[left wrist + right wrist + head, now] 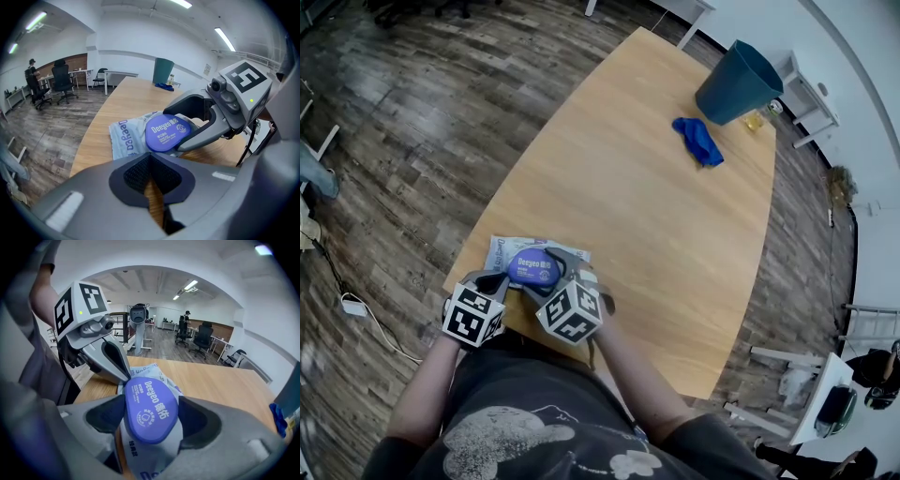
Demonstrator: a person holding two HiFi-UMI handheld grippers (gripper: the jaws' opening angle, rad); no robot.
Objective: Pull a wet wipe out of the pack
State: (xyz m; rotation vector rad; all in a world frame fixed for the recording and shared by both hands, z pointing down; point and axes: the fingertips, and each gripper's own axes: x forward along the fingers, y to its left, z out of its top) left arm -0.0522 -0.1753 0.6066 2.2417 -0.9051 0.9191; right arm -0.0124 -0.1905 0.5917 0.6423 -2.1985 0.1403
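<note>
Pack [508, 249] of wipes lies on the table [656, 206], at the near edge by me. My right gripper [150, 417] is wide open, with the purple lid [151, 406] between its jaws, not squeezed. My left gripper [151, 161] is shut tight and empty, its tip just beside the lid.

Right tongs [562, 272] partly cover the pack [507, 249] (near edge).

Worktop [656, 187] of smooth pale wood; wet wipe pack [124, 138] of crinkled plastic film, its purple lid [166, 133] smooth plastic.
</note>
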